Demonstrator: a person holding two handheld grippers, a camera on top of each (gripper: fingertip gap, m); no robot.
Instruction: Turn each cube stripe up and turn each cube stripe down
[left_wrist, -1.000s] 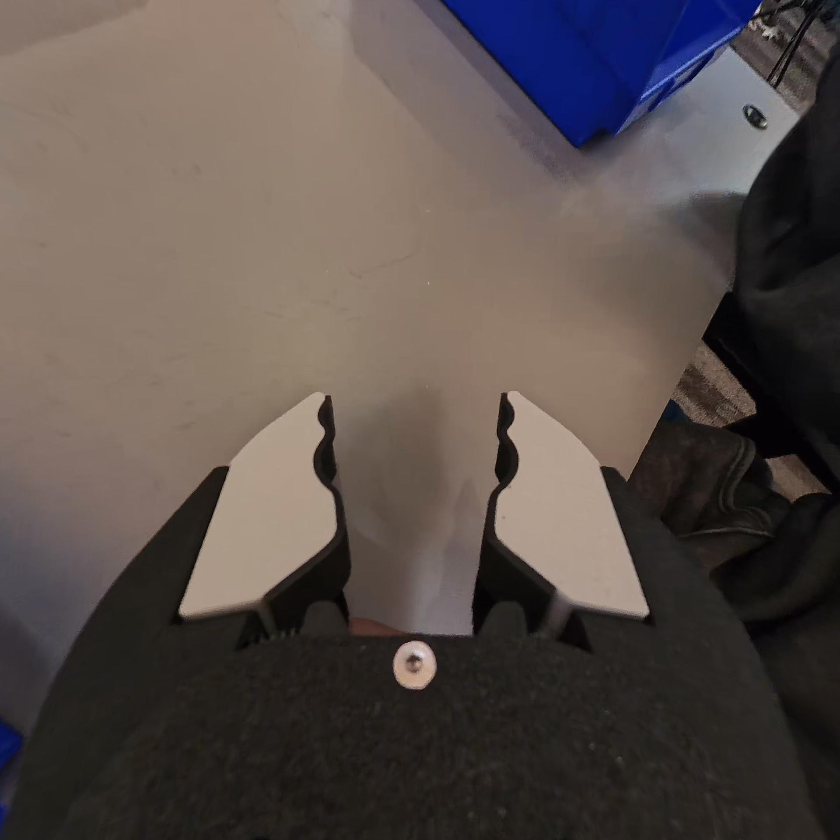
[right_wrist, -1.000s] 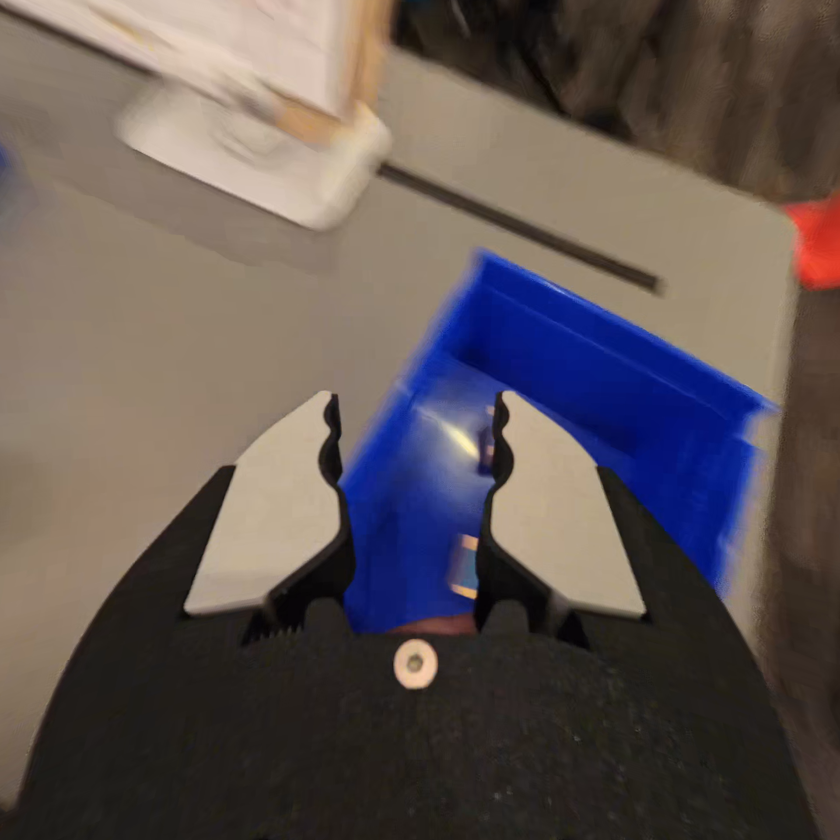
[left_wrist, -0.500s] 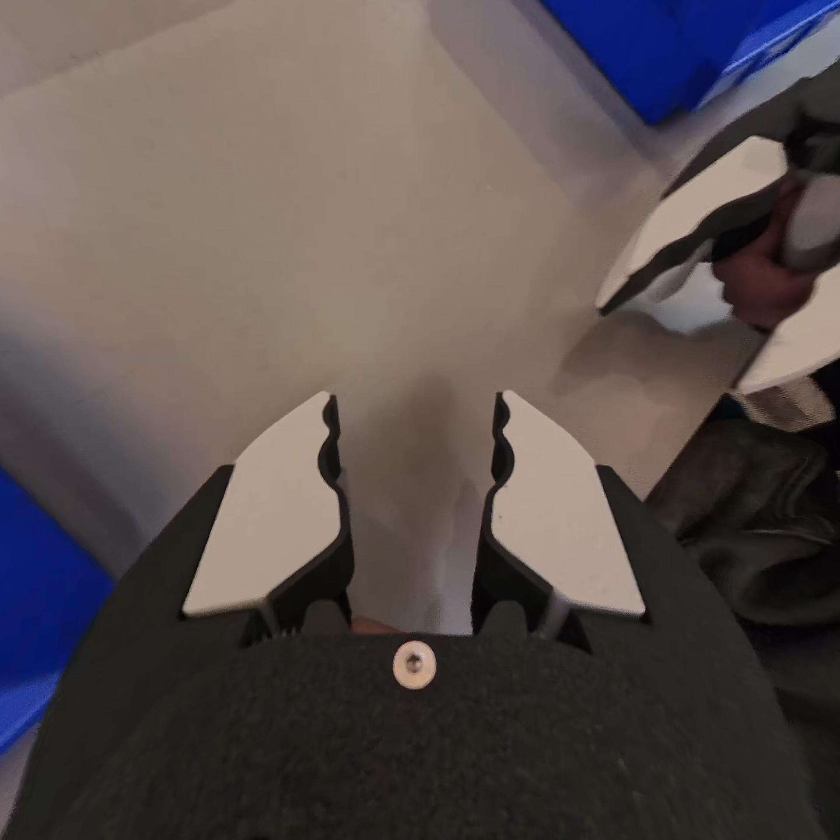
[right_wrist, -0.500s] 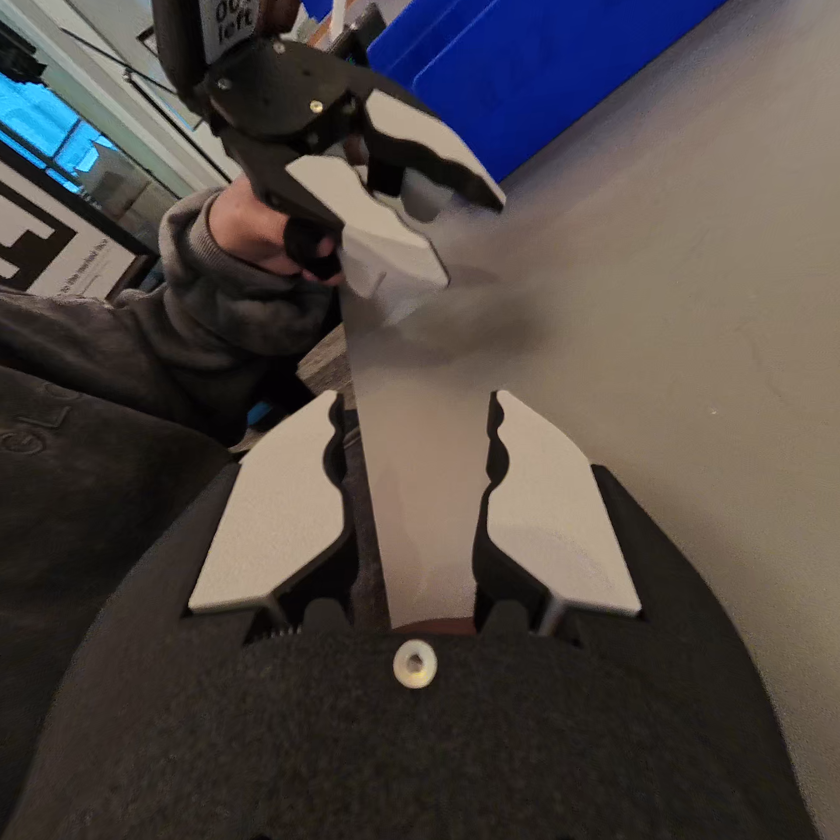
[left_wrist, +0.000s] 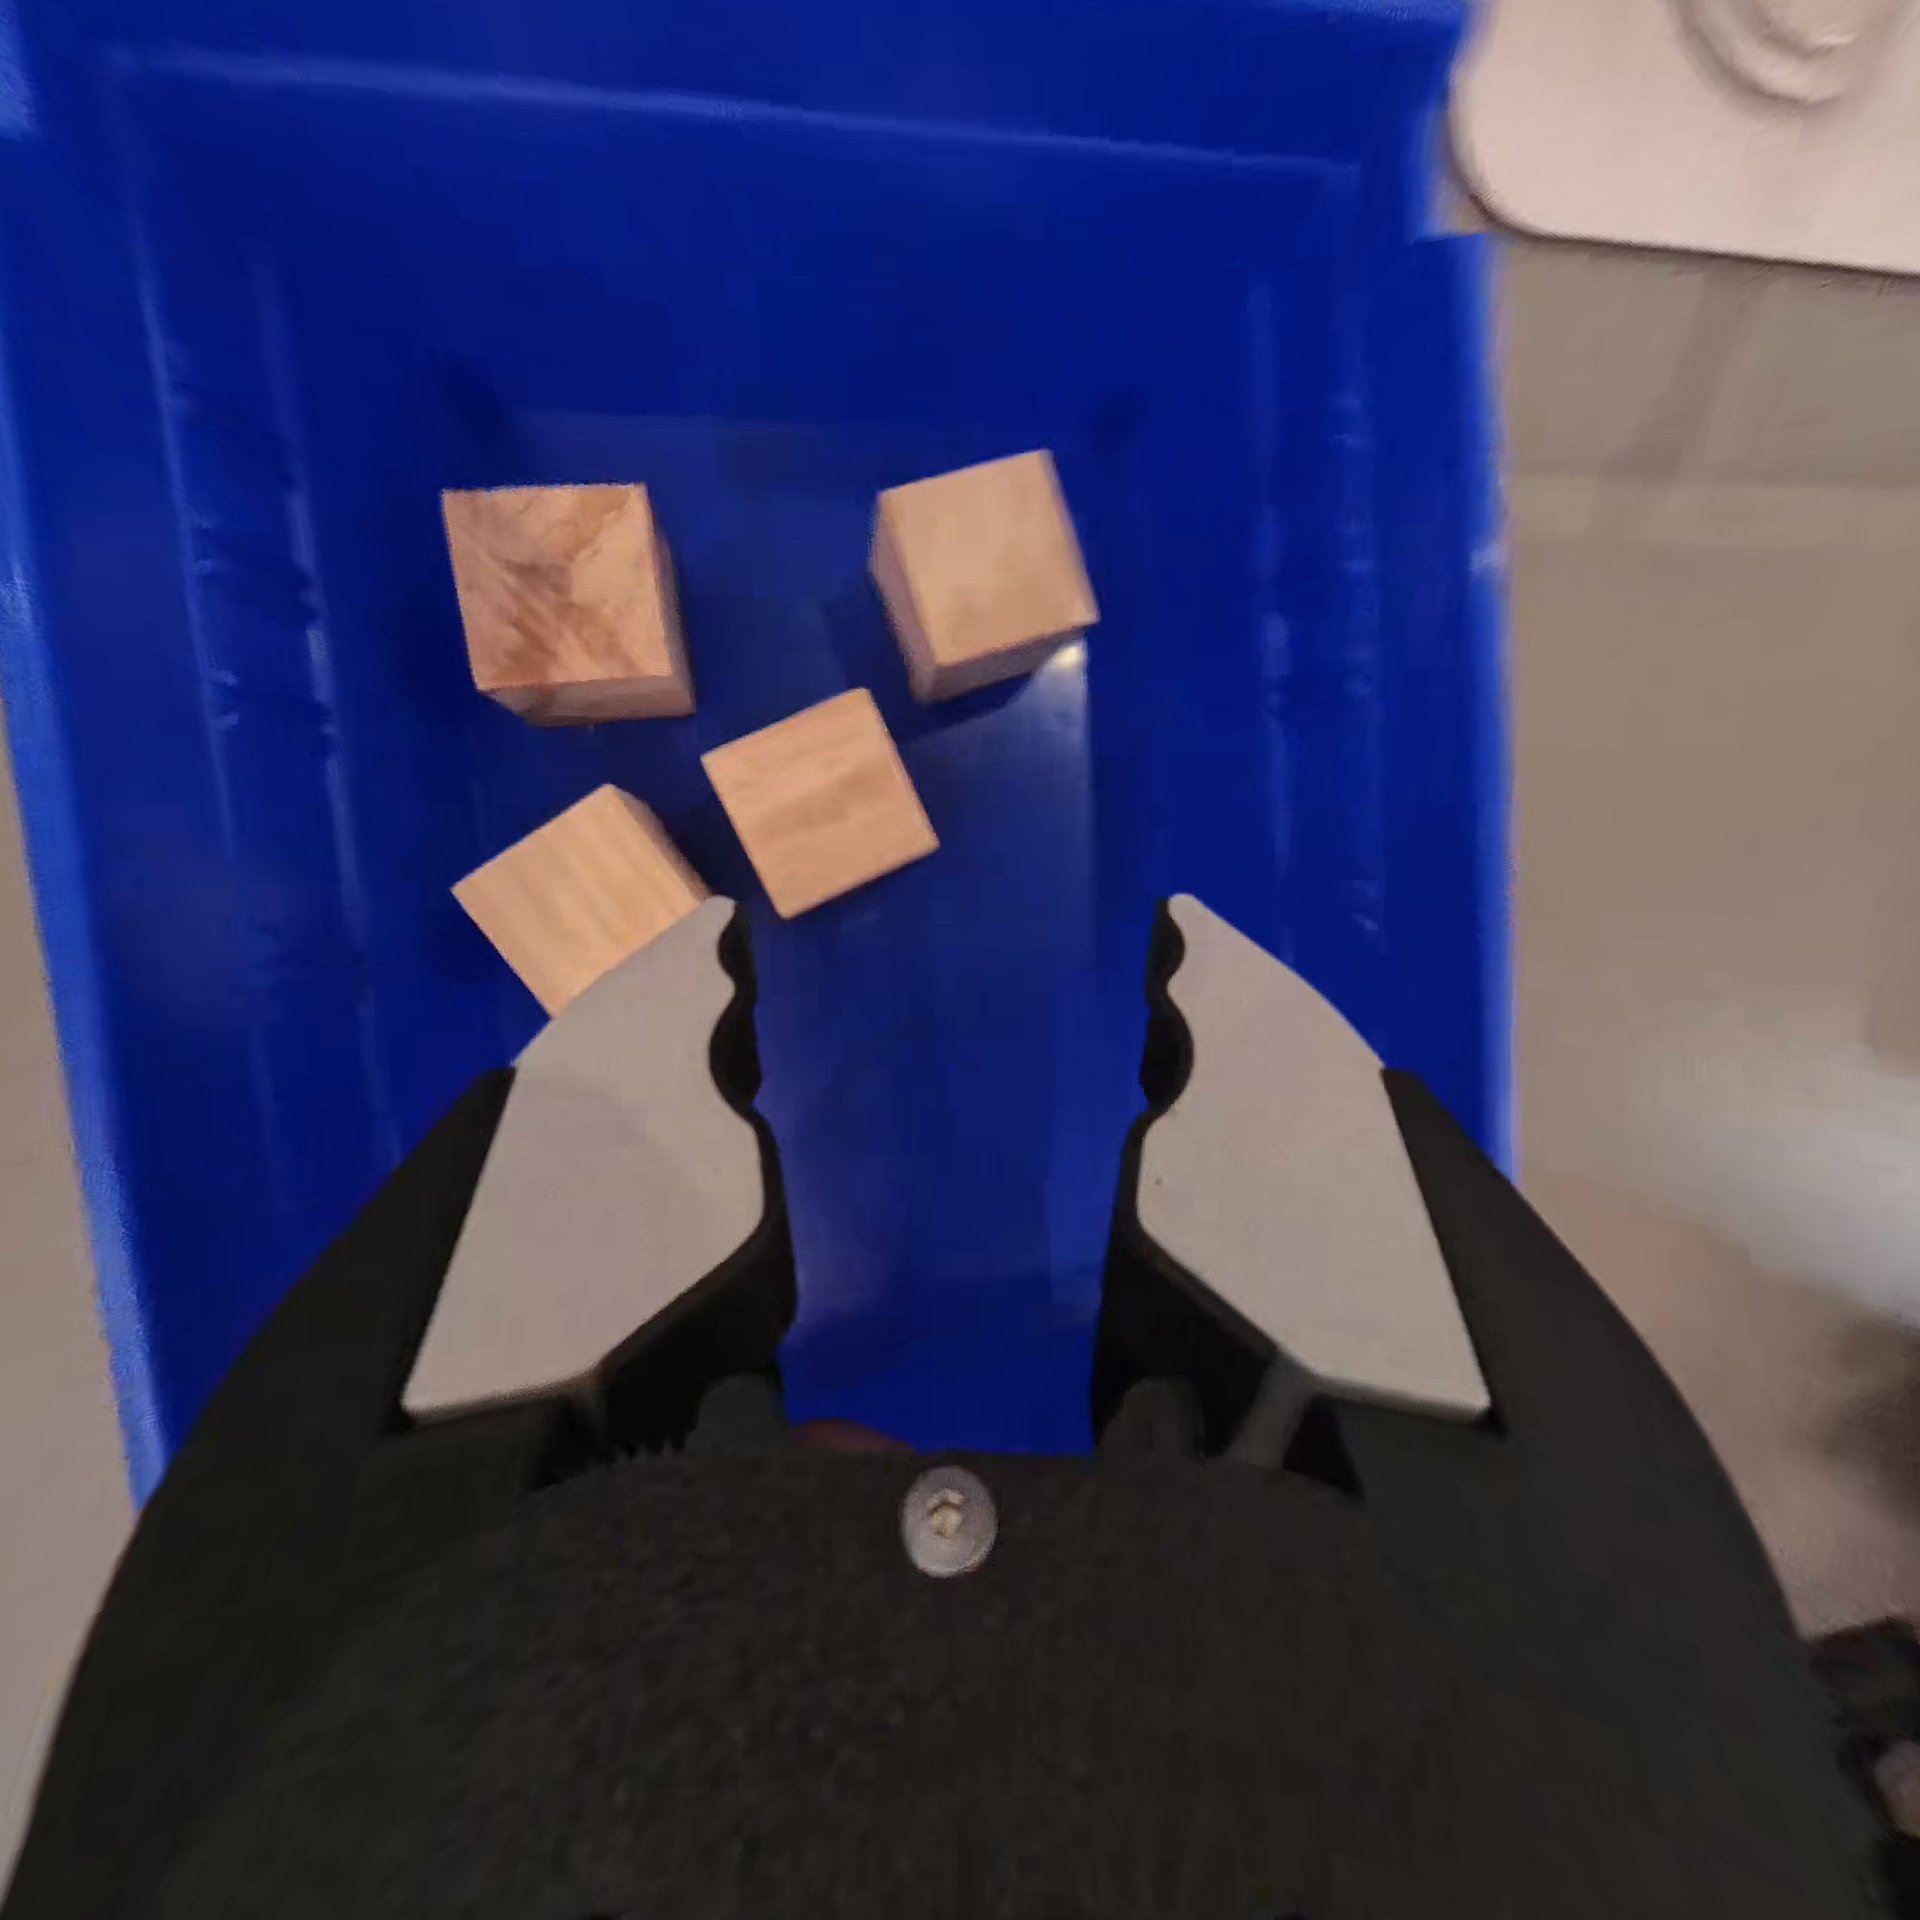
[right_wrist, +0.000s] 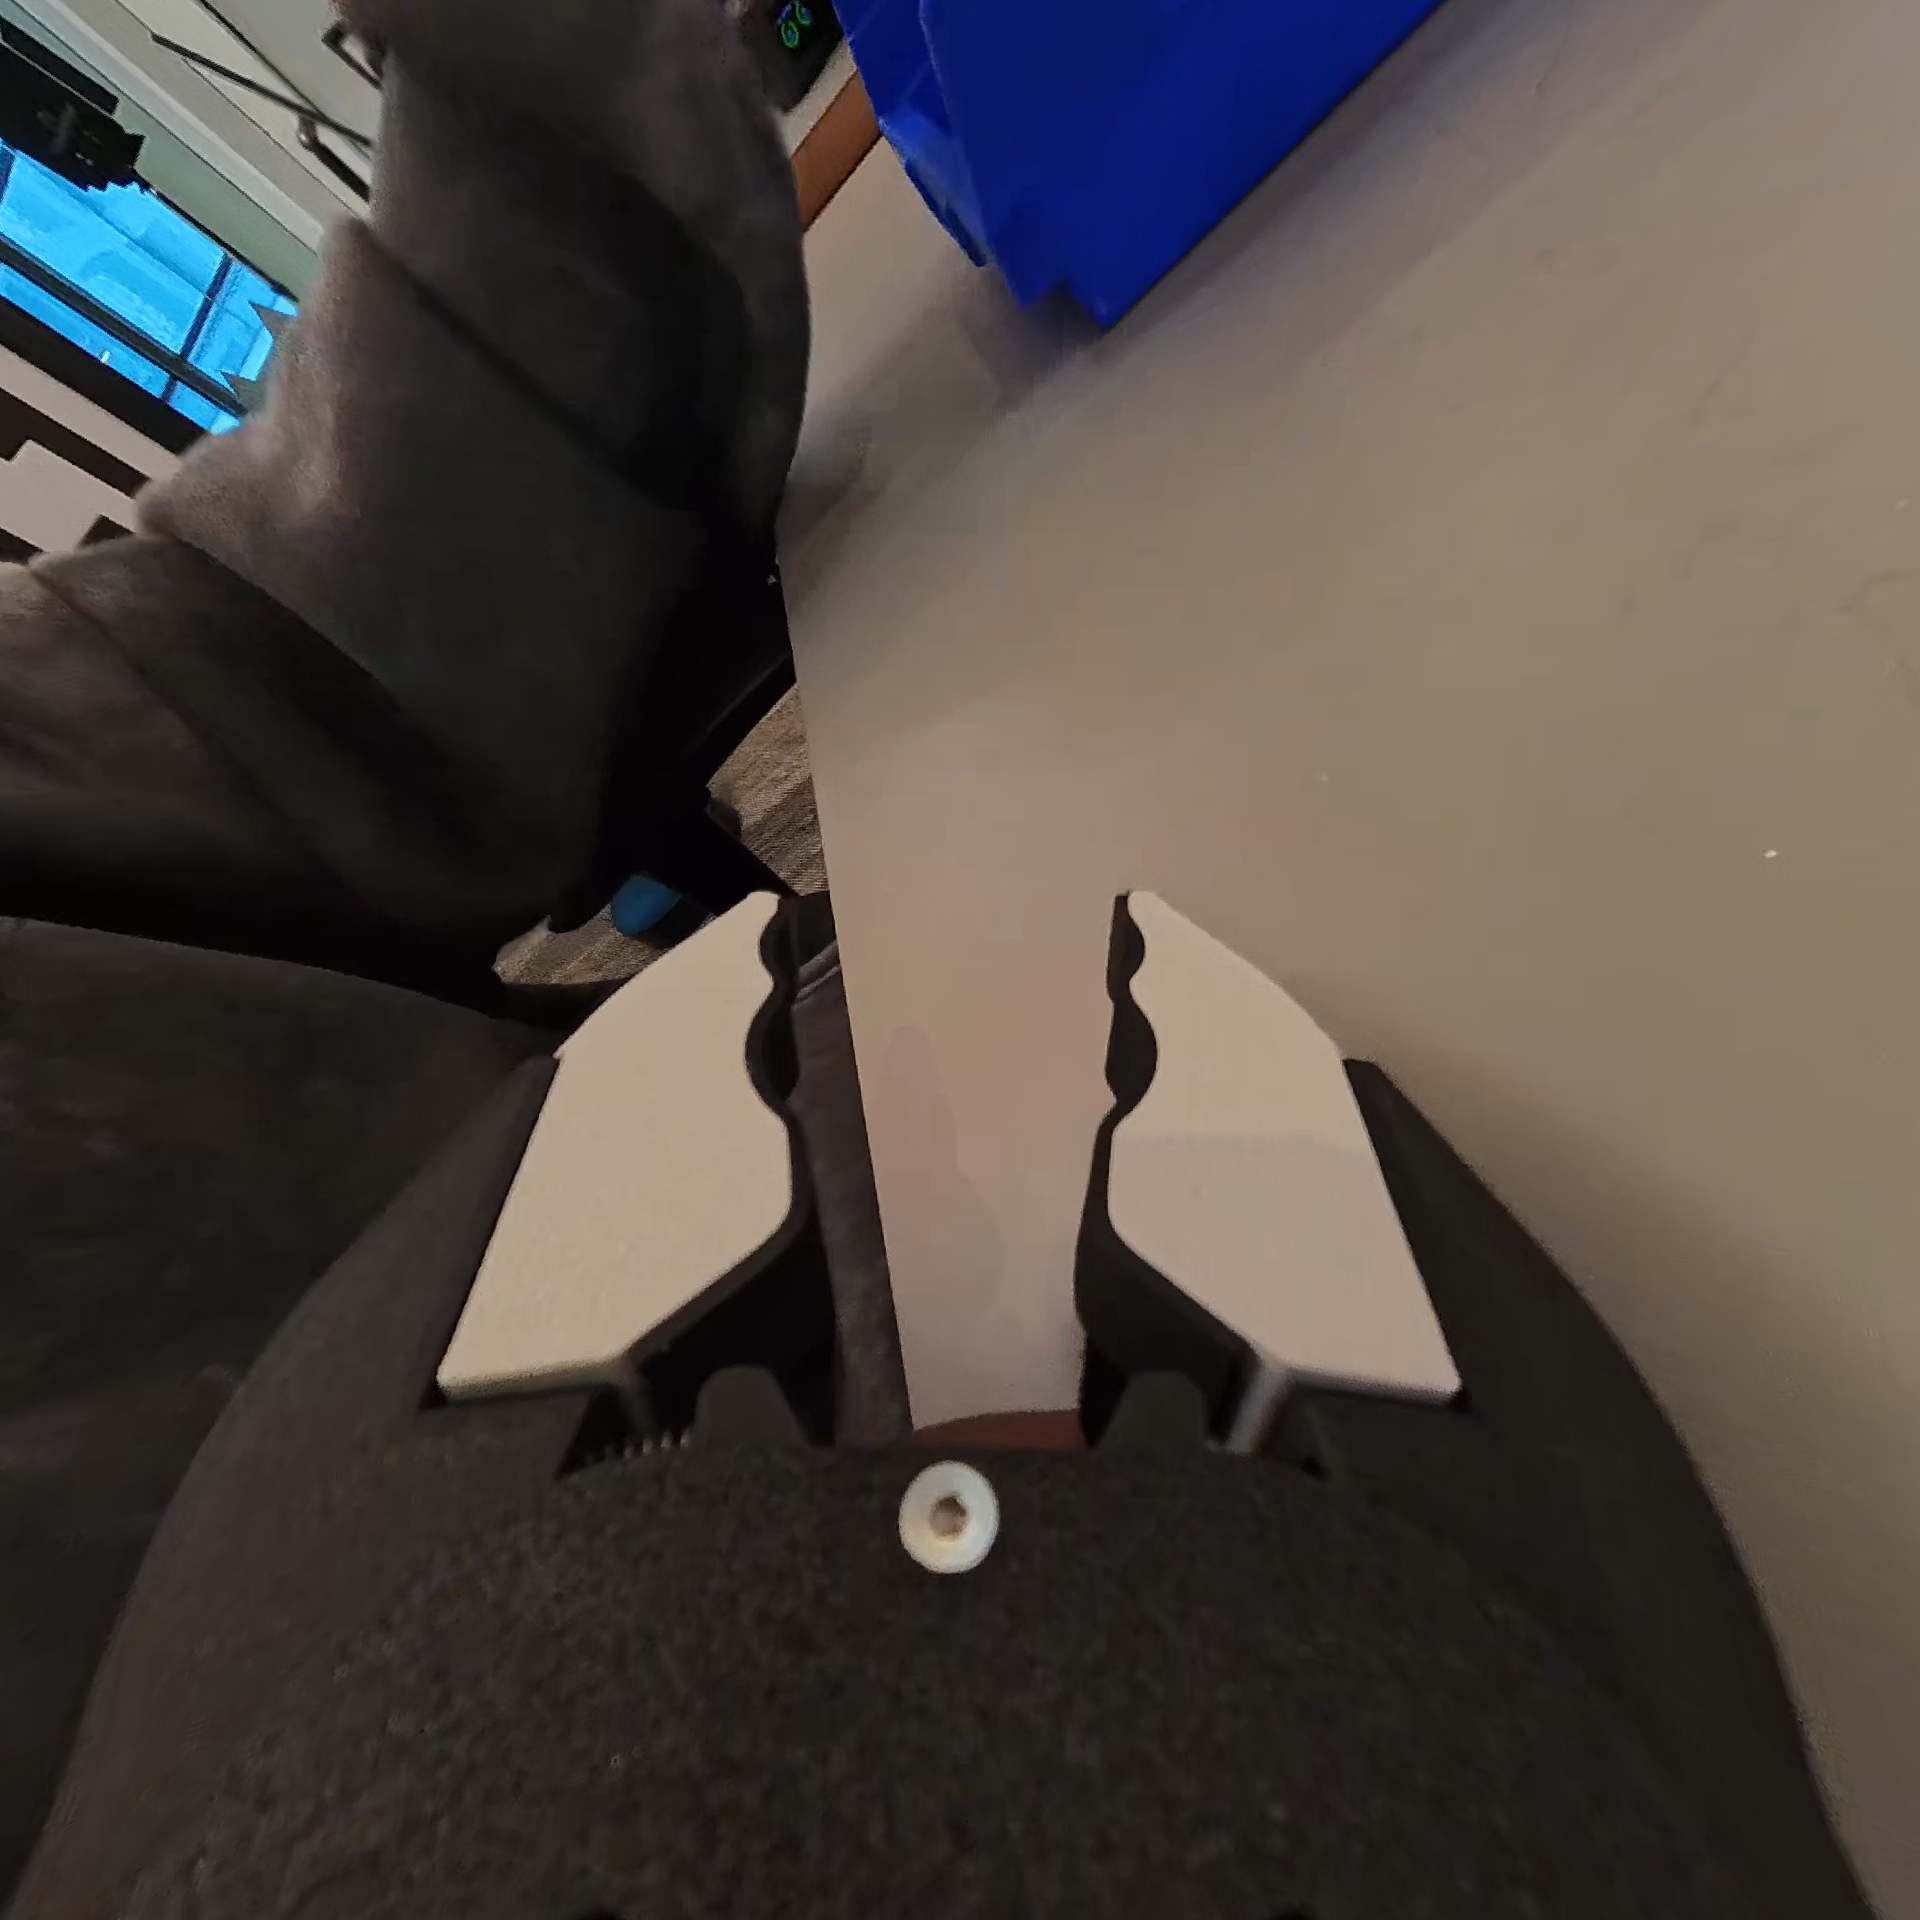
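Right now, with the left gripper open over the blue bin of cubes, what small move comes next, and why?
Probably ease the left gripper forward and down onto the nearest middle cube in the blue bin. It is open and empty, that cube lies just ahead of its fingertips, and no stripe shows on any of the four cubes' visible faces.

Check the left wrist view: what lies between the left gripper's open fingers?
Only bare blue bin floor shows between the left gripper fingers; all four wooden cubes lie beyond.

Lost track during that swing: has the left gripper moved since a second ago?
Yes. The left gripper, open, now hangs over the blue bin holding four wooden cubes; earlier it faced bare table.
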